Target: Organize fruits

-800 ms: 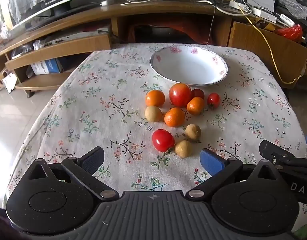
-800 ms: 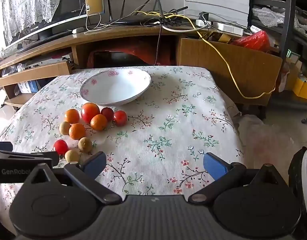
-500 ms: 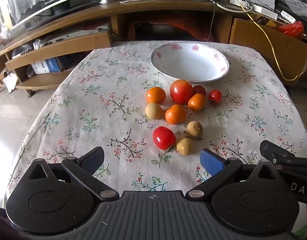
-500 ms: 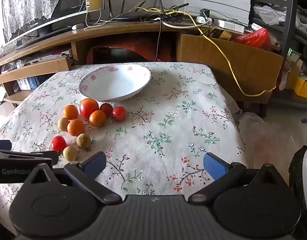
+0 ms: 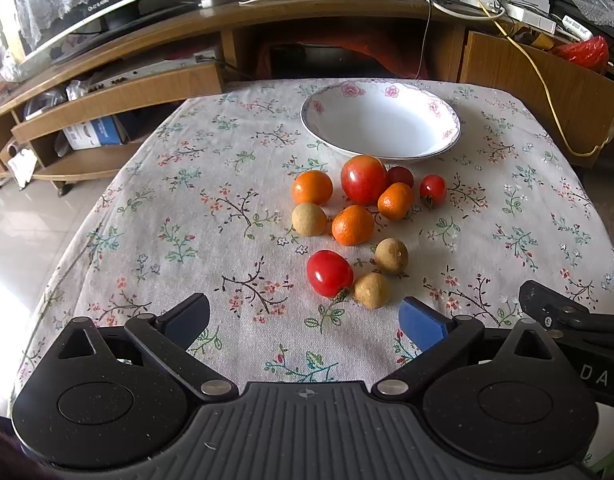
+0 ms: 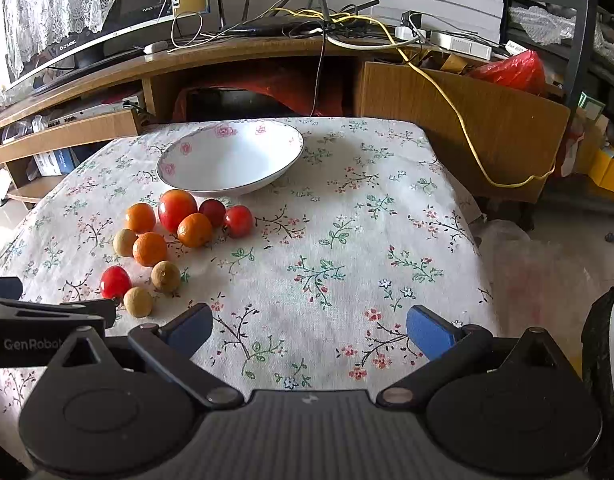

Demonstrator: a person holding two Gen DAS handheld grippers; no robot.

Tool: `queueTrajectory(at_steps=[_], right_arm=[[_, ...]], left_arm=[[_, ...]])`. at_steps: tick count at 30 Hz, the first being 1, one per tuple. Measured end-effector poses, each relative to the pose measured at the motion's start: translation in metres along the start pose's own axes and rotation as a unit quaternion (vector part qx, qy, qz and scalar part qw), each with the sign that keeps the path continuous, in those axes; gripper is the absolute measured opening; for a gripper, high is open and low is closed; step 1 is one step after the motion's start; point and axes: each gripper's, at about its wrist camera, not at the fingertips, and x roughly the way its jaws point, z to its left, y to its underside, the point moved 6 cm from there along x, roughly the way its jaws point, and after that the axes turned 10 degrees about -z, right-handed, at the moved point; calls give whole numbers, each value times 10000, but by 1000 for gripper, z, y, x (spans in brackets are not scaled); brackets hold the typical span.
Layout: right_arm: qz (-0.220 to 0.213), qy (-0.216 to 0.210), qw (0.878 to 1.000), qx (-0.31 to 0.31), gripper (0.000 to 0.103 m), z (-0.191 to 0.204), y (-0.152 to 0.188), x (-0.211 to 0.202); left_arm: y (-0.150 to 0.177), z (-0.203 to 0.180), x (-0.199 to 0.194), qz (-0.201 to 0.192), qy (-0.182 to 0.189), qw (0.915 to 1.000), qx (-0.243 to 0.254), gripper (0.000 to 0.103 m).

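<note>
A cluster of fruit lies on the floral tablecloth (image 5: 179,216): a large red tomato (image 5: 364,179), several oranges such as one at the middle (image 5: 352,225), small red tomatoes, one nearest me (image 5: 329,273), and tan longans, one by it (image 5: 371,290). An empty white bowl (image 5: 381,122) with pink flowers stands just behind them. My left gripper (image 5: 305,320) is open just short of the nearest fruit. My right gripper (image 6: 309,327) is open over bare cloth, right of the fruit (image 6: 195,230) and bowl (image 6: 231,158).
A wooden TV stand (image 5: 331,20) with cables and a monitor runs behind the table. A wooden panel (image 6: 467,120) with a yellow cable stands at the right. The table's right edge (image 6: 471,240) drops to the floor. The other gripper's arm (image 6: 47,316) shows at left.
Both grippers have moved forward a little, so fruit and bowl sit lower and nearer in the views. Jaws stayed open; no fruit moved.
</note>
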Motion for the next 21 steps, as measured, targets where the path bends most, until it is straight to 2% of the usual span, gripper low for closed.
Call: queueTrajectory(at_steps=[21], right_arm=[[75,-28,10000,34,103,1,2,4]], left_arm=[[2,1,3,32,-19,10000,13,100]])
